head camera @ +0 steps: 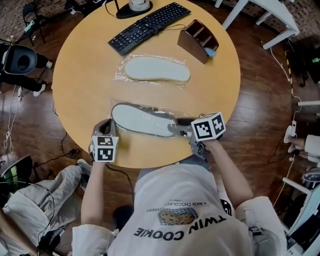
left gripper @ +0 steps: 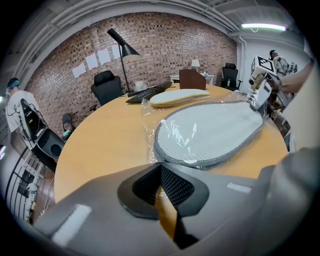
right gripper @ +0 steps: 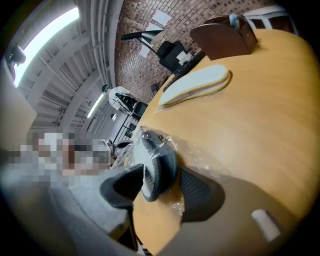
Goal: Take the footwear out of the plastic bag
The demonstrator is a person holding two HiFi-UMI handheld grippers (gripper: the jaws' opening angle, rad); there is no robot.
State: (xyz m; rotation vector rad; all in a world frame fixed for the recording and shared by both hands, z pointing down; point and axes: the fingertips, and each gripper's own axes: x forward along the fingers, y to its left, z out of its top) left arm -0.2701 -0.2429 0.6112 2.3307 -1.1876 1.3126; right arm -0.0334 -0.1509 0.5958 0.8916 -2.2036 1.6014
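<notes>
A grey slipper (head camera: 142,120) lies sole up in a clear plastic bag (head camera: 161,134) near the table's front edge. My right gripper (head camera: 184,131) is at its right end. In the right gripper view the jaws stand wide, one on each side of the bagged slipper's end (right gripper: 162,160), and the pads do not visibly press on it. My left gripper (head camera: 106,131) is at the slipper's left end. In the left gripper view its jaws (left gripper: 161,169) meet at the tips on the bag's loose film (left gripper: 150,127), just short of the slipper (left gripper: 210,132).
A second, cream slipper (head camera: 157,69) in its own bag lies mid-table. Behind it are a black keyboard (head camera: 150,26), a brown desk organiser (head camera: 199,40) and a lamp base (head camera: 134,7). A seated person's legs (head camera: 35,200) are at the lower left.
</notes>
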